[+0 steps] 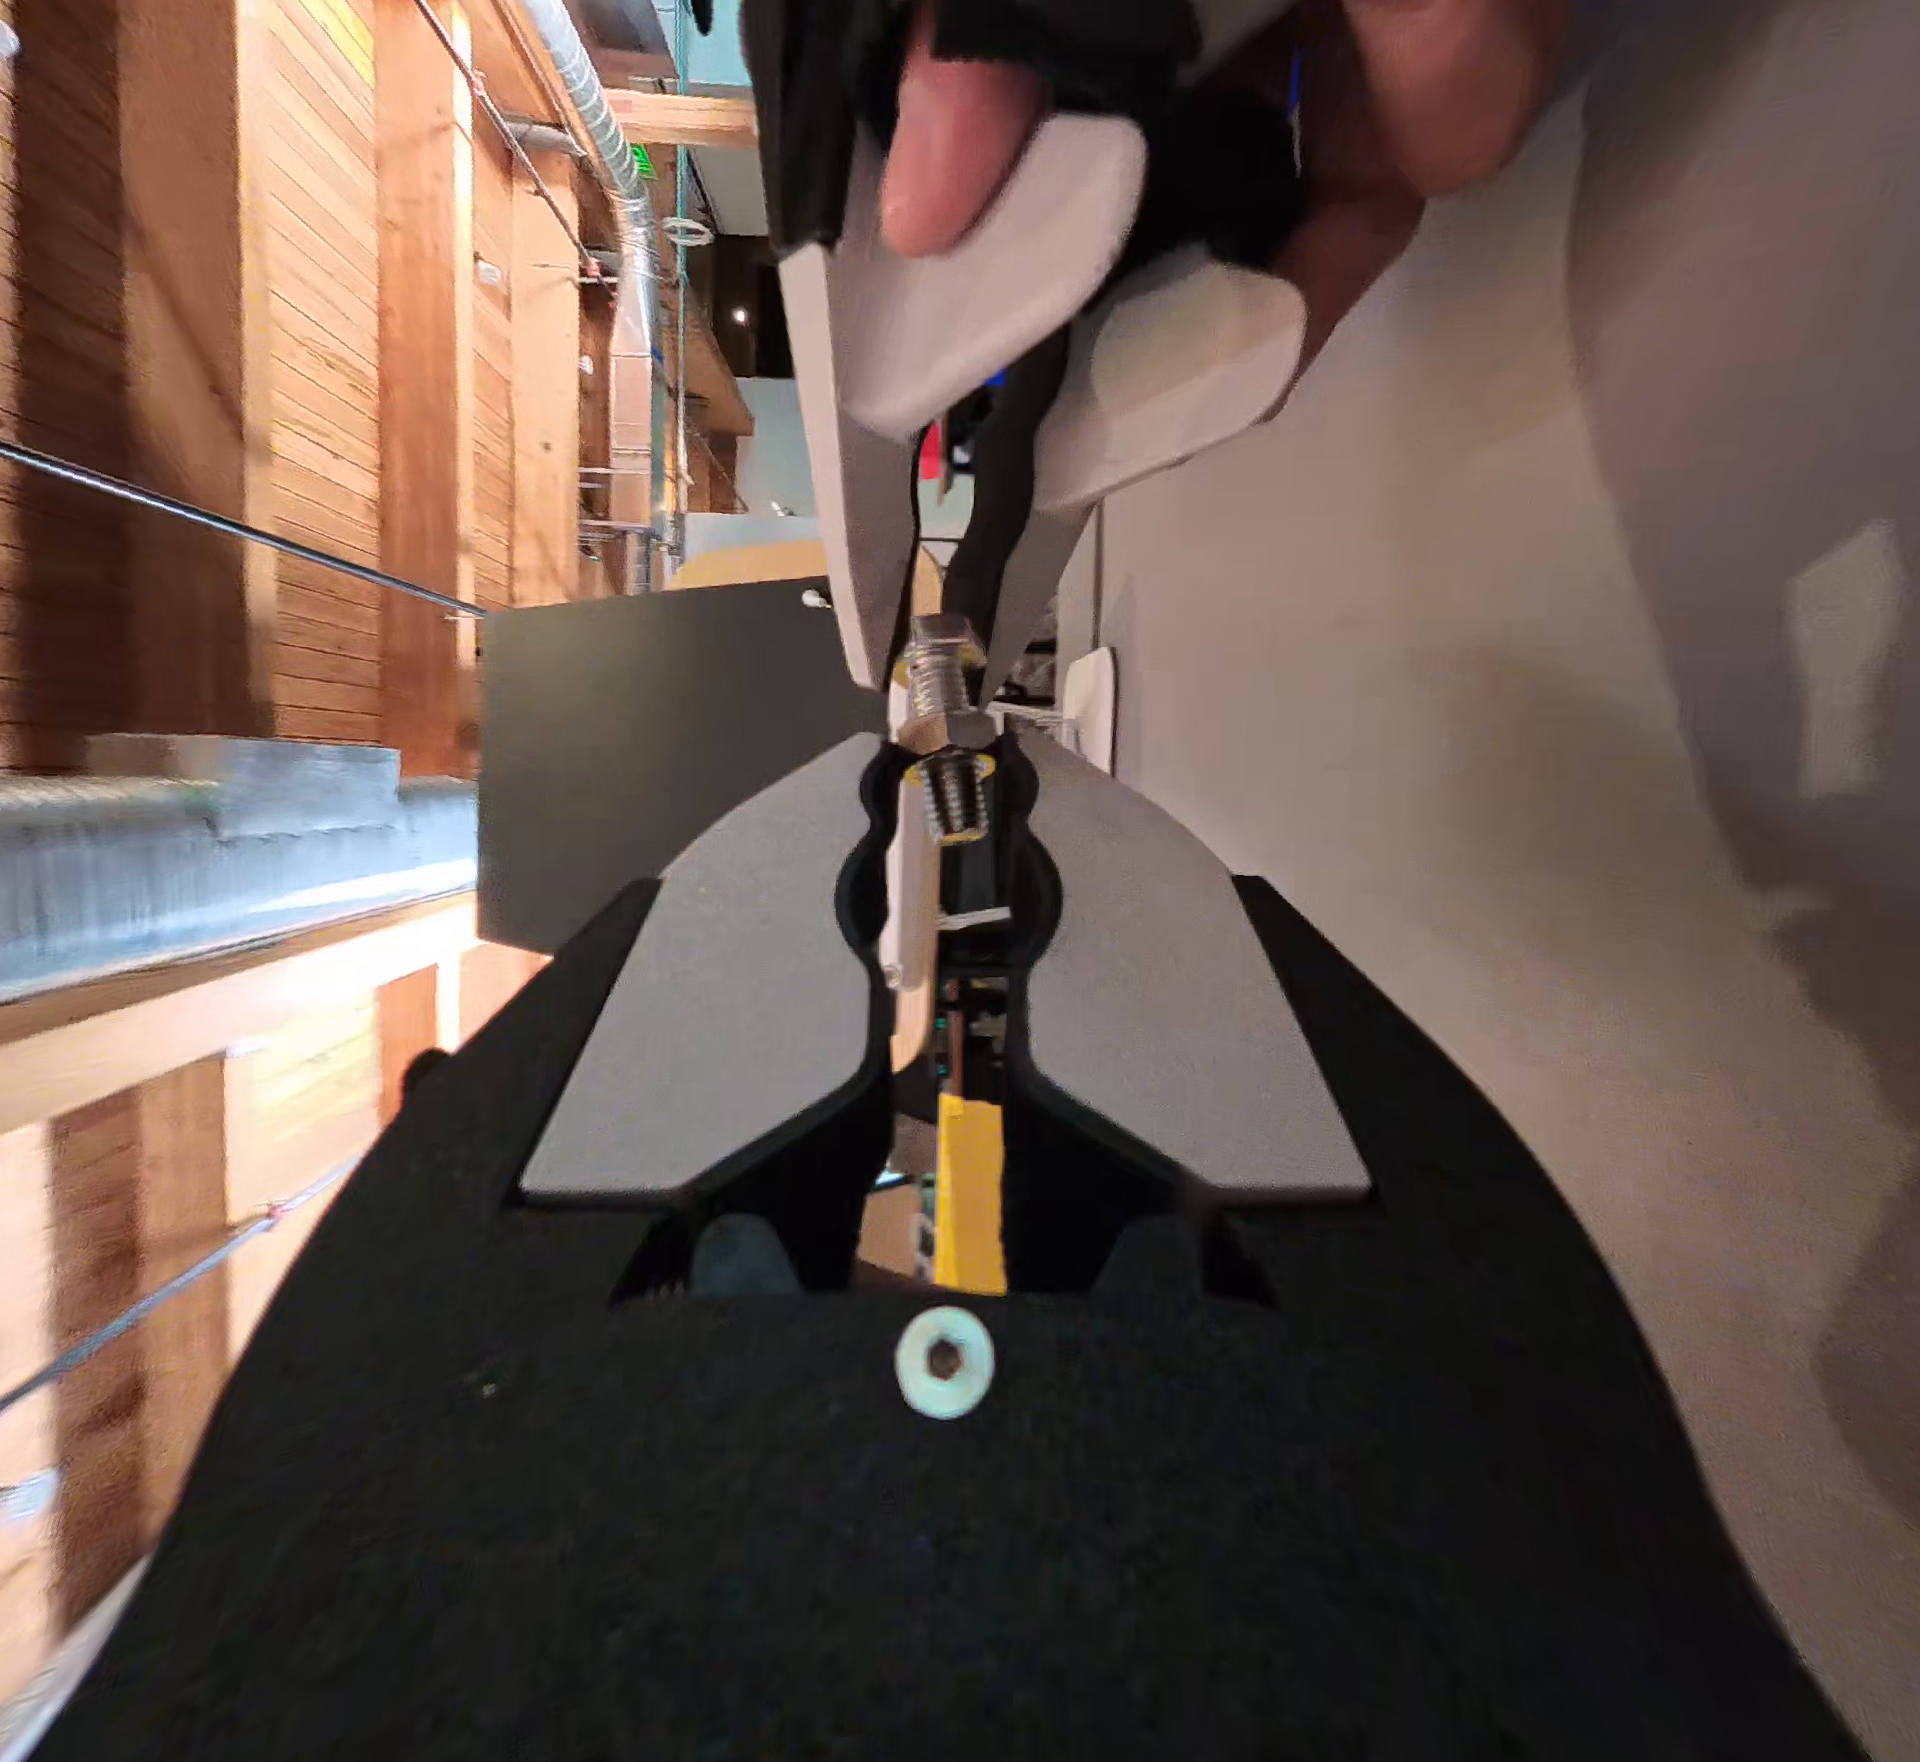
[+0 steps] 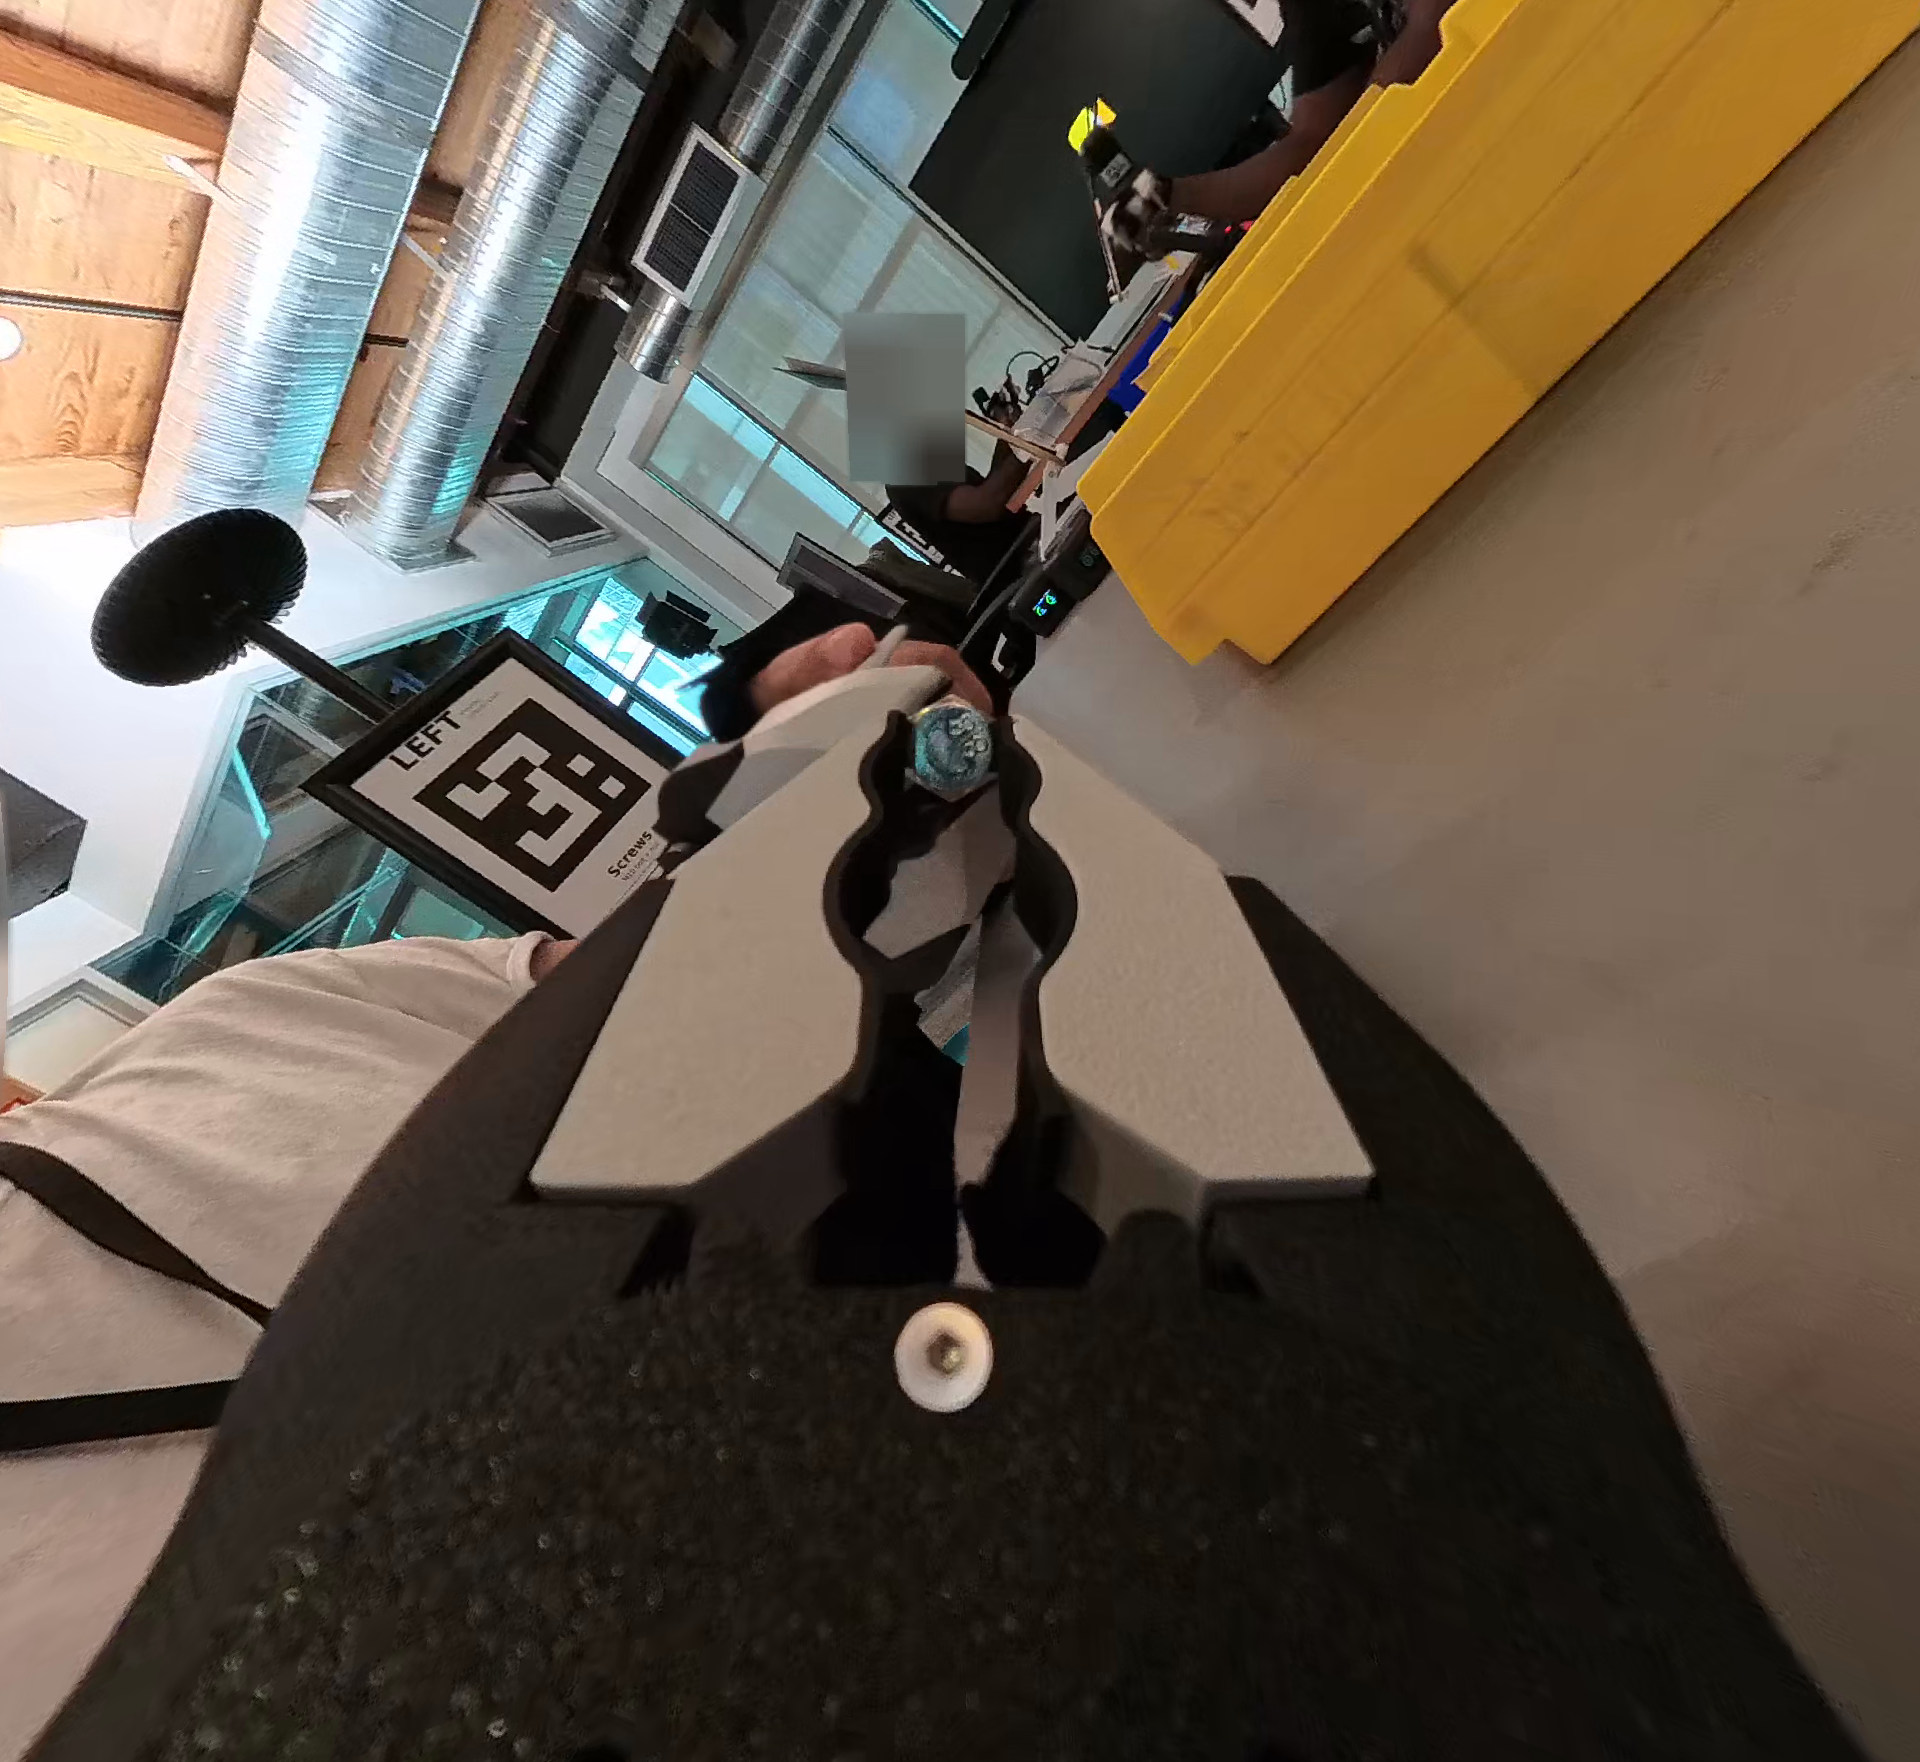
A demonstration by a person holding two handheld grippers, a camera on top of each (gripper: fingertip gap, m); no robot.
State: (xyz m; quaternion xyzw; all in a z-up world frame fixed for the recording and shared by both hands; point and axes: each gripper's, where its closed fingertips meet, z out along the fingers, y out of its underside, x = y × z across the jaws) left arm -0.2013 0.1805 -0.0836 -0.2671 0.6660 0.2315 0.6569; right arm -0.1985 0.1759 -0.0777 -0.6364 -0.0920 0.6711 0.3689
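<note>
A silver hex bolt (image 1: 940,673) with a hex nut (image 1: 961,730) threaded on its shank is held between both grippers. In the left wrist view its hex head points to 12 o'clock and its threaded end to 6 o'clock, showing below the nut inside the left gripper (image 1: 948,756), whose fingertips close on the nut. In the right wrist view the bolt's round-faced hex head (image 2: 951,748) faces the camera, clamped at the tips of the right gripper (image 2: 951,751).
</note>
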